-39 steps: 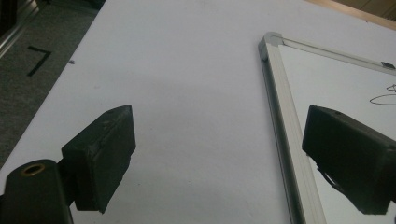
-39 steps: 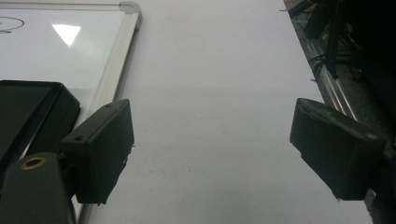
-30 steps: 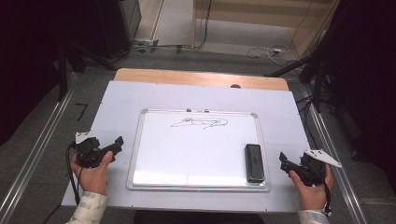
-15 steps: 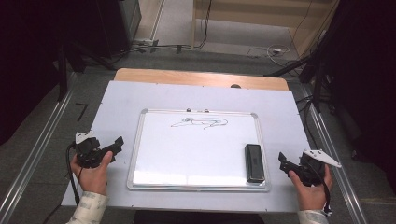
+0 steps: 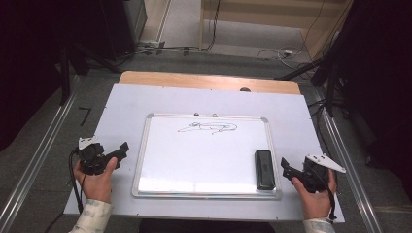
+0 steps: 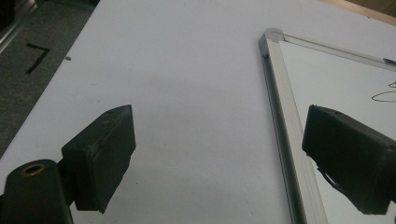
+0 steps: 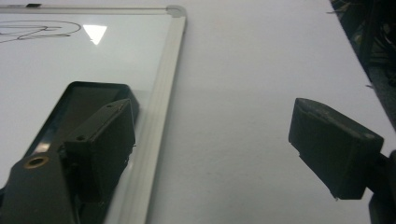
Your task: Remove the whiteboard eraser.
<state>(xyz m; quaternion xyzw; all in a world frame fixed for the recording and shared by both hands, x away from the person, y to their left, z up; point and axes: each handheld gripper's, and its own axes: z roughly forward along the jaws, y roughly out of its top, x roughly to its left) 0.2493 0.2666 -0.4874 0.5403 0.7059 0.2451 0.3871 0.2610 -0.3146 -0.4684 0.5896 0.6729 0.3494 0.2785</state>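
A whiteboard (image 5: 204, 160) in a silver frame lies flat on the white table cover. A black scribble (image 5: 209, 128) is drawn near its far edge. A black eraser (image 5: 265, 169) rests on the board's near right corner. My left gripper (image 5: 119, 151) is held just left of the board and is open with nothing in it; in the left gripper view (image 6: 224, 158) the board's frame (image 6: 285, 121) runs between its jaws. My right gripper (image 5: 287, 171) stands open just right of the eraser. In the right gripper view (image 7: 215, 144) the eraser (image 7: 79, 105) lies behind the left jaw.
The white cover (image 5: 126, 107) lies on a wooden table (image 5: 209, 81) whose far edge shows. Metal rails (image 5: 39, 155) run along both sides. Cables (image 5: 272, 53) trail over the floor behind the table, and dark stands rise at the far left and right.
My right gripper has edged slightly left toward the board's right edge. The left gripper, the board and the eraser have stayed put.
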